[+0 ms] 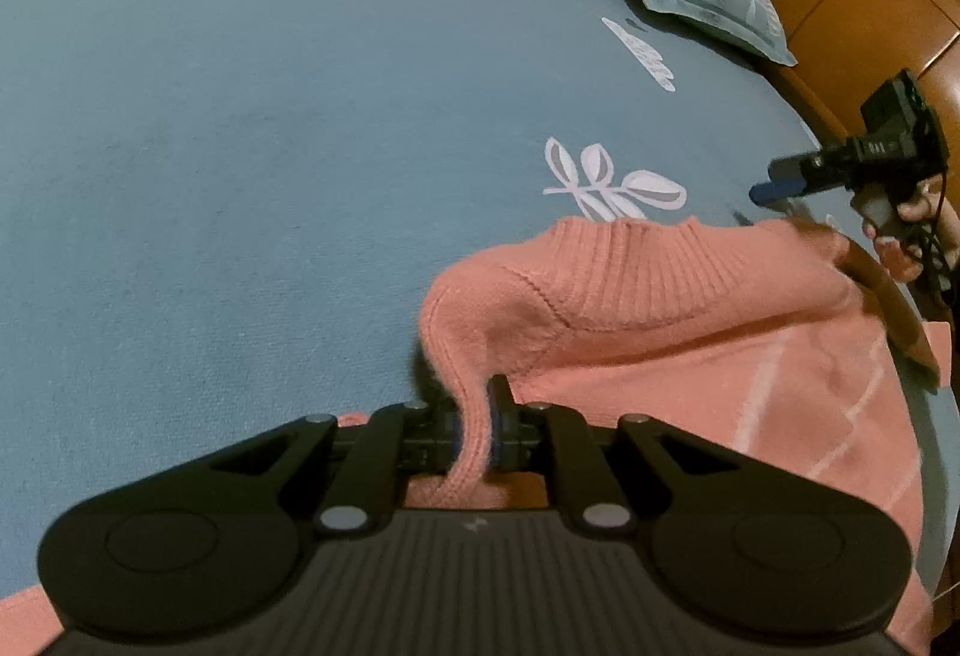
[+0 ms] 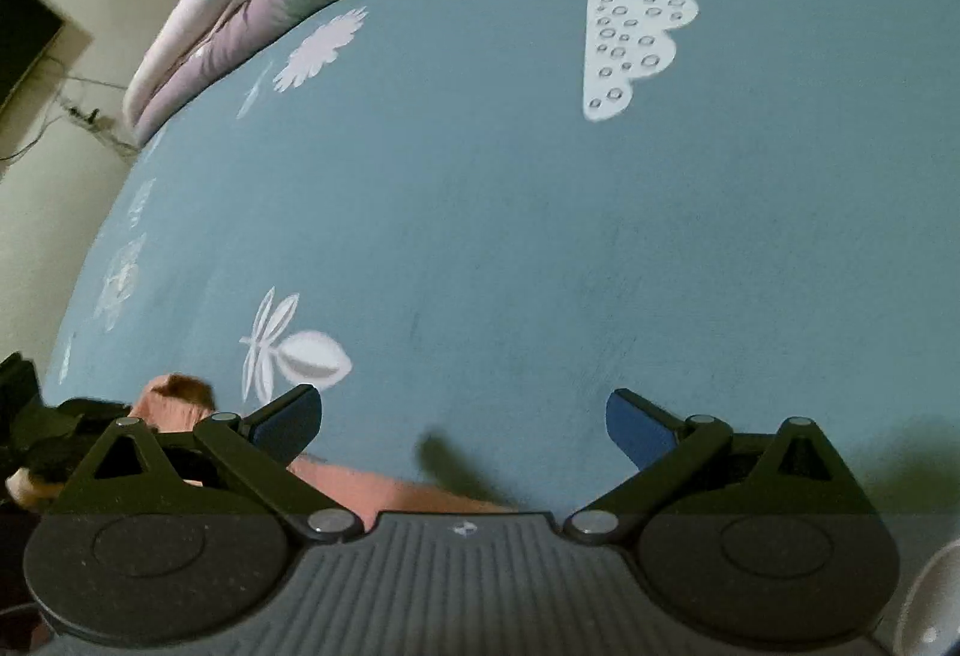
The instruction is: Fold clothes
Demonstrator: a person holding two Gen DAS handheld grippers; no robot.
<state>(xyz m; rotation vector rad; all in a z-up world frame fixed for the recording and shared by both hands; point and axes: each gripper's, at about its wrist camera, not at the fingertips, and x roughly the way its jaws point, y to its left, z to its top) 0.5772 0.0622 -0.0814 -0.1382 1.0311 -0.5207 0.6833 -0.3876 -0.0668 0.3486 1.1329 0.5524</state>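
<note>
Left tongs (image 1: 473,431) sit low over the bed (image 1: 240,176), jaws pinched tight on a fold of the pink sweater (image 1: 630,308), which lies at the bed's near edge, ribbed collar facing up. Right tongs (image 2: 462,425) hover just above the blue sheet, jaws spread wide, gripping nothing. No readable writing anywhere.

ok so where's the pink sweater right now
In the left wrist view the pink sweater lies on the blue bedsheet, lower right, near the bed's edge; the left gripper pinches a fold of it.
</note>
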